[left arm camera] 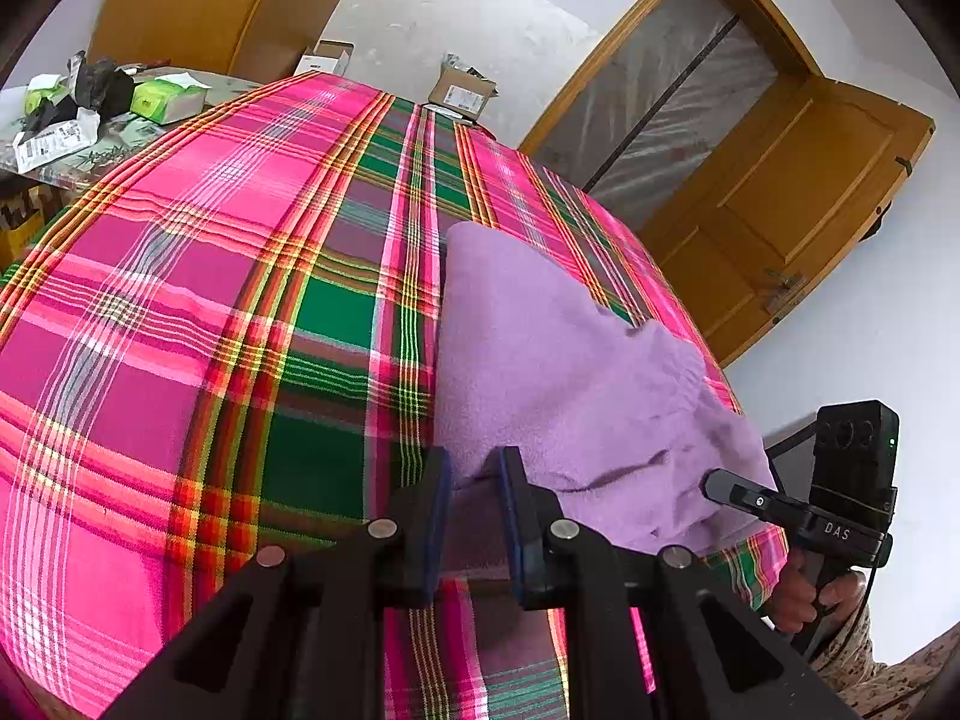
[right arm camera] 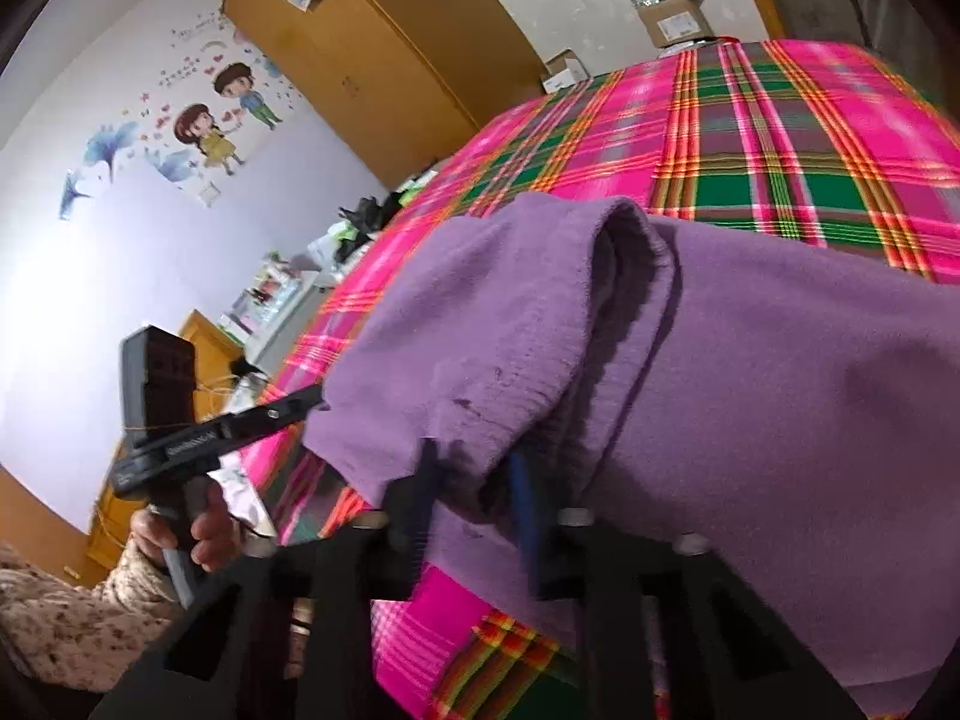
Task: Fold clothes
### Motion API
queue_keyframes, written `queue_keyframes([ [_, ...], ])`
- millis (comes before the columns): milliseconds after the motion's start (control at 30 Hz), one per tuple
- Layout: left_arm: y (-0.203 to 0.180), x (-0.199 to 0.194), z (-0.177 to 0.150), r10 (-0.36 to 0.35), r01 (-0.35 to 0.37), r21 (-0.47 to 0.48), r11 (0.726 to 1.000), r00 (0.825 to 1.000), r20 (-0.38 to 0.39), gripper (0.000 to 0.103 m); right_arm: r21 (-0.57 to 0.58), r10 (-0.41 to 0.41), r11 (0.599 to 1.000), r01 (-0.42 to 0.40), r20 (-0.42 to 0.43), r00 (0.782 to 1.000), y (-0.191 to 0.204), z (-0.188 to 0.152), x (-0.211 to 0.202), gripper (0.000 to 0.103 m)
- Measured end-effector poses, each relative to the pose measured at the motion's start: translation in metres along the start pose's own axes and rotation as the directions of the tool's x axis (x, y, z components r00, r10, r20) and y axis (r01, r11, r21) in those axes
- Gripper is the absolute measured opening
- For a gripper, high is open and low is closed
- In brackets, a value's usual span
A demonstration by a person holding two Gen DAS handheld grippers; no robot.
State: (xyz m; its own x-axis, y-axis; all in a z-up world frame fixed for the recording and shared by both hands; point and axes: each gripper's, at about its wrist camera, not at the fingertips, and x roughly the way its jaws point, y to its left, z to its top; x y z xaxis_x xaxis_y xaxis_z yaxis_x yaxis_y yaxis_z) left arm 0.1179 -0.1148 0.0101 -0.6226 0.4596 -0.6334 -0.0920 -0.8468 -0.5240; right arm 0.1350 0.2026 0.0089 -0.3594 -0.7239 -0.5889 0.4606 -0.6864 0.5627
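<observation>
A purple fleece garment (left arm camera: 570,360) lies on a bed under a pink and green plaid cover (left arm camera: 210,300), near its right side. My left gripper (left arm camera: 475,474) pinches the garment's near corner between its blue pads. At the right of the left wrist view, the right gripper (left arm camera: 738,495) meets the cloth's near edge. In the right wrist view the garment (right arm camera: 780,390) is doubled over with a raised fold, and my right gripper (right arm camera: 474,468) is shut on a bunched edge of it. The left gripper (right arm camera: 300,402) touches the cloth's left edge there, above the plaid cover (right arm camera: 780,120).
Cardboard boxes (left arm camera: 462,93) sit beyond the bed's far end. A side table (left arm camera: 90,150) with green tissue boxes (left arm camera: 168,99) stands at the far left. An open wooden door (left arm camera: 780,198) is to the right, a wardrobe (right arm camera: 372,48) to the left. A person's hands (right arm camera: 198,528) hold the grippers.
</observation>
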Motion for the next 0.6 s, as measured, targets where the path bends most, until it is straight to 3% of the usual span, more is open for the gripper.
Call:
queue_keyframes([
  [233, 0.000, 0.001, -0.002, -0.002, 0.002, 0.001, 1.000, 1.000, -0.008, 0.016, 0.071, 0.086, 0.994, -0.089, 0.033, 0.996, -0.008, 0.000, -0.018, 0.010],
  [433, 0.003, -0.001, -0.004, -0.004, 0.004, -0.003, 1.000, 1.000, -0.014, 0.016, 0.085, 0.013, 0.996, -0.011, -0.021, 1.000, -0.013, -0.010, -0.008, 0.010],
  [600, 0.004, -0.003, -0.010, -0.020, 0.020, -0.003, 1.000, 0.999, -0.026, 0.017, 0.082, -0.024, 0.996, 0.025, -0.005, 1.000, -0.009, -0.005, -0.011, 0.021],
])
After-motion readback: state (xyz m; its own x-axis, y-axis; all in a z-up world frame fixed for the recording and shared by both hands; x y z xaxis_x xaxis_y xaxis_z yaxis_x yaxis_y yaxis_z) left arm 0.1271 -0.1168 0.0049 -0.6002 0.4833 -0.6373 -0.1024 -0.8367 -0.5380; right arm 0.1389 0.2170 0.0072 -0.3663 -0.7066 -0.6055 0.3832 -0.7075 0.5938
